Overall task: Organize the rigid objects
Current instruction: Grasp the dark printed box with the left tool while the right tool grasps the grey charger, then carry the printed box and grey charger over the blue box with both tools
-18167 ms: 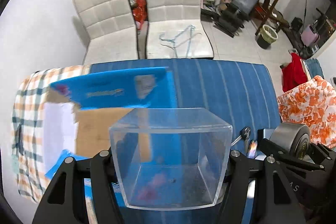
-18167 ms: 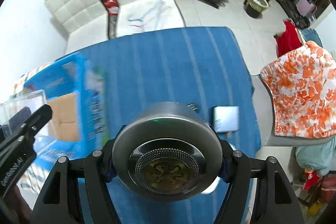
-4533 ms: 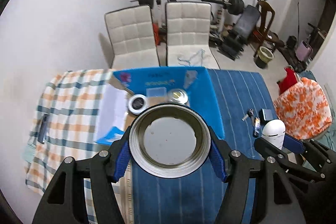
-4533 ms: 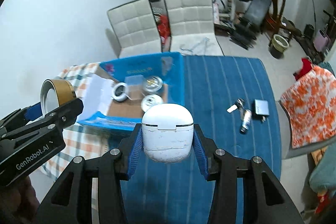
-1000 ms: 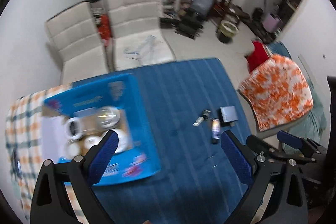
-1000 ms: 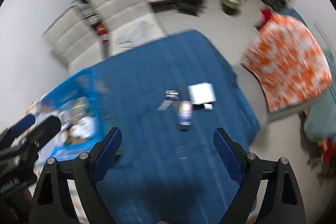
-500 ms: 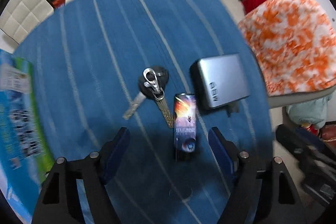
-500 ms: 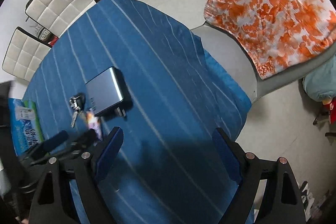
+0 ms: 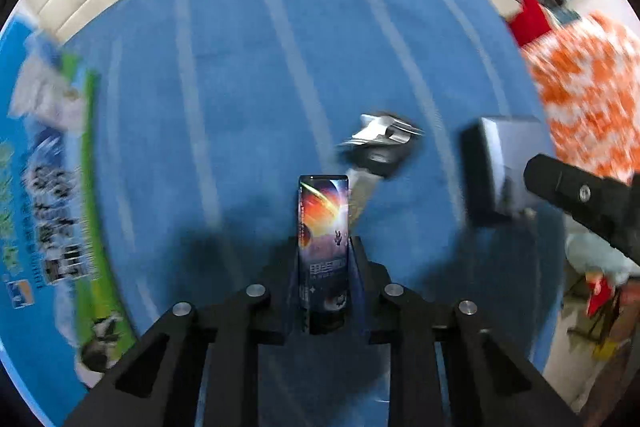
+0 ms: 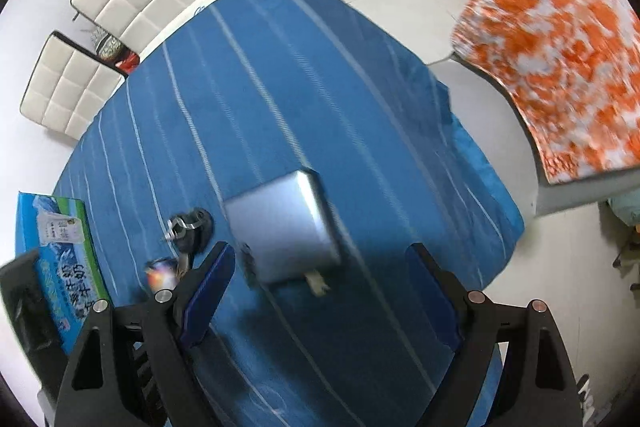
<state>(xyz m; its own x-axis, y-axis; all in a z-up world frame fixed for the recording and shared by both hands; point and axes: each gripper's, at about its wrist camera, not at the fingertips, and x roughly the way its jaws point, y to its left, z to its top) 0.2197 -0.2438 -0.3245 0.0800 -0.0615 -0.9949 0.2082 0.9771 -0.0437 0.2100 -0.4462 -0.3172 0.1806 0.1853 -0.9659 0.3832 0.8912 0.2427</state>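
The left wrist view shows what the right wrist view barely catches: the left gripper (image 9: 323, 259) is pinching a slim lighter (image 9: 323, 227) printed with a space scene, its two fingers pressed against the long sides and the top end sticking out toward 12 o'clock. In the right wrist view the same lighter (image 10: 160, 275) is only a small bright blur at about 9 o'clock, partly behind that gripper's left finger.

The right wrist view gives the better look at the silver box (image 10: 282, 227) — it lies flat on the blue striped cloth (image 10: 320, 87), just ahead of the right gripper (image 10: 316, 291), whose fingers are spread wide with nothing between them. The box sits toward 11 o'clock of the gap, nearer the left finger.

The key bunch (image 9: 380, 143) lies at about 1 o'clock from the held lighter, one key blade running back beside it; whether they touch is not clear. In the left view the silver box (image 9: 488, 167) is at 3 o'clock, blurred and partly covered by the right gripper's black finger (image 9: 580, 195). The printed blue carton (image 9: 44, 187) is cut off at the 9 o'clock edge, its print smeared and unreadable.
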